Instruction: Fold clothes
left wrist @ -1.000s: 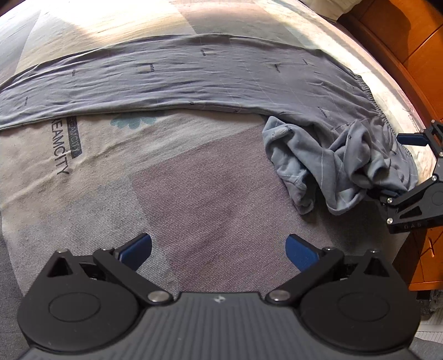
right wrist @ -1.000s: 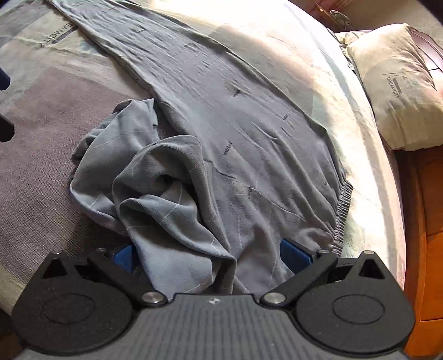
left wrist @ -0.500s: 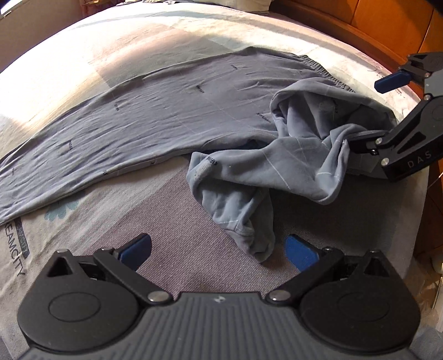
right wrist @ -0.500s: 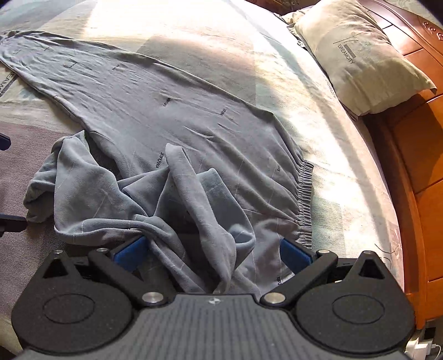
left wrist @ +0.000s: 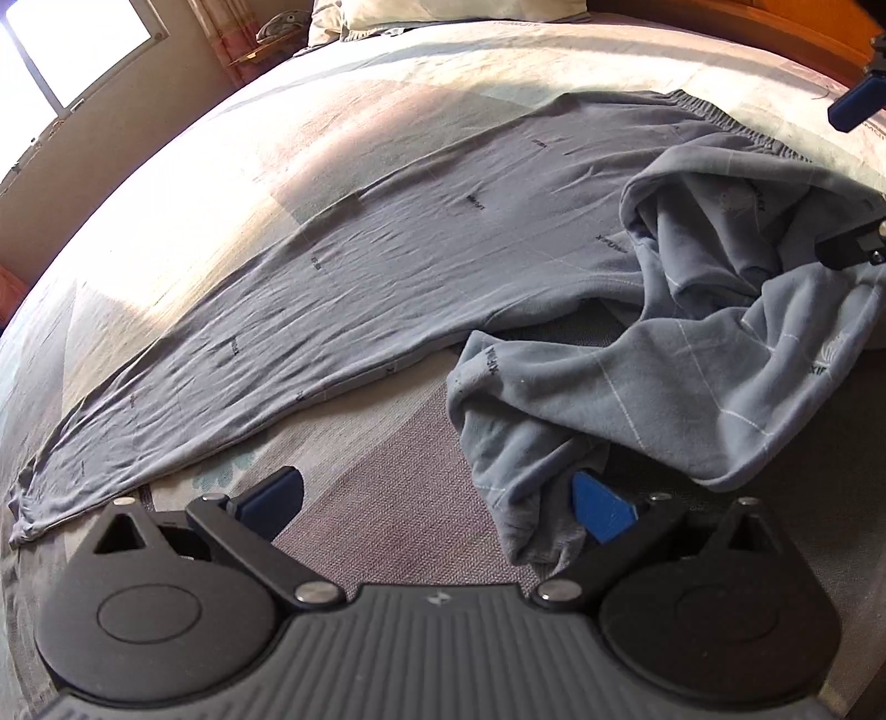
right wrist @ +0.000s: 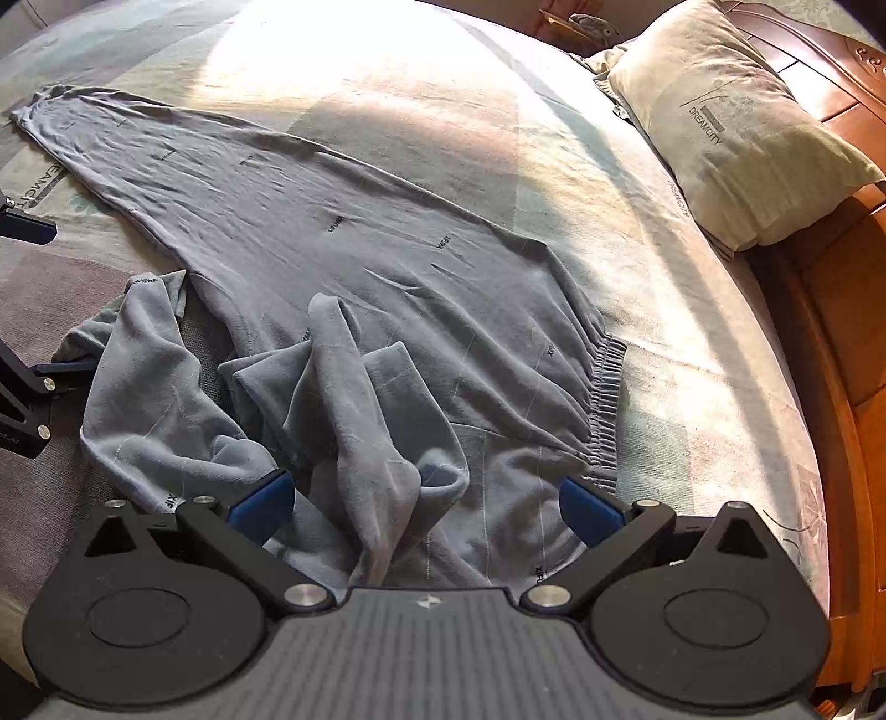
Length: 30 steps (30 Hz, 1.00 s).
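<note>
Grey trousers (left wrist: pixel 387 266) lie on the bed, one leg spread flat toward the left. The other leg (left wrist: pixel 637 387) is bunched in a heap near the waistband (right wrist: pixel 603 399). My left gripper (left wrist: pixel 437 498) is open just above the sheet; the bunched leg's end hangs beside its right finger (left wrist: pixel 601 512). My right gripper (right wrist: pixel 426 501) is open too, with folds of the bunched leg (right wrist: pixel 343 399) lying between its fingers. Each gripper shows at the edge of the other's view: the right gripper (left wrist: pixel 853 249) and the left gripper (right wrist: pixel 22 387).
A patterned bedsheet (left wrist: pixel 387 111) covers the bed. A beige pillow (right wrist: pixel 731 127) lies at the head, against a wooden bed frame (right wrist: pixel 830 332) that runs along the right side. A window (left wrist: pixel 72 44) is beyond the bed's far side.
My left gripper has swung right and closed in on the bunched leg, whose end now lies by its right finger. The right gripper has drawn back a little; both stay open.
</note>
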Available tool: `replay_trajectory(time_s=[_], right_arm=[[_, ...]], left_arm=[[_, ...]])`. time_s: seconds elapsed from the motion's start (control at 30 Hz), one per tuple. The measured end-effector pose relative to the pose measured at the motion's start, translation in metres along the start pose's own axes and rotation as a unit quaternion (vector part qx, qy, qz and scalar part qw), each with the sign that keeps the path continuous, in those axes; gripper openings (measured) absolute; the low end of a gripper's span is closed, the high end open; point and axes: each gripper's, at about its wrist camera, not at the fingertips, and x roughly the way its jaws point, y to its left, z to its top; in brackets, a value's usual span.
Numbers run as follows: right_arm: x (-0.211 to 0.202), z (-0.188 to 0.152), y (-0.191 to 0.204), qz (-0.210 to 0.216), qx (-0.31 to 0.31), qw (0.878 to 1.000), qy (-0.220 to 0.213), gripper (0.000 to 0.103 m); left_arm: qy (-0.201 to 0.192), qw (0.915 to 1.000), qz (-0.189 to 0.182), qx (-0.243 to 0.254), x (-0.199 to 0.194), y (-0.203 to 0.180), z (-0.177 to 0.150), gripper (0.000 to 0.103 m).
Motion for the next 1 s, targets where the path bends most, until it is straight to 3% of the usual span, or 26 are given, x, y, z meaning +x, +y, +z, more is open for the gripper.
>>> replay_trajectory(time_s=[0.2,0.33,0.4,0.57,0.83,0.9,1.0], right_arm=[[-0.001,0.000,-0.004,0.011,-0.002,1.000,-0.007,0.103],[0.004,-0.002,-0.004,0.018,-0.005,1.000,-0.001,0.103],[0.006,-0.002,-0.003,0.020,-0.003,1.000,0.001,0.103],[0.005,-0.002,-0.003,0.025,0.003,1.000,0.002,0.103],[0.009,0.000,-0.004,0.018,0.011,1.000,0.008,0.103],[0.009,0.002,-0.002,0.019,0.012,1.000,0.007,0.103],[0.008,0.004,0.001,0.017,0.009,1.000,0.004,0.103]], left_arm=[[-0.015,0.9992,-0.008,0.035,-0.011,0.001,0.006,0.102],[-0.014,0.9972,0.025,0.069,-0.001,0.000,0.000,0.102],[-0.009,0.9954,0.024,0.092,0.007,-0.004,-0.006,0.102],[-0.035,0.9909,0.025,0.127,0.005,-0.009,-0.013,0.102],[-0.083,0.9805,0.057,0.168,0.018,-0.021,0.002,0.103],[-0.089,0.9815,0.058,0.159,0.020,-0.019,0.005,0.103],[-0.084,0.9878,0.081,0.103,0.019,-0.005,0.006,0.103]])
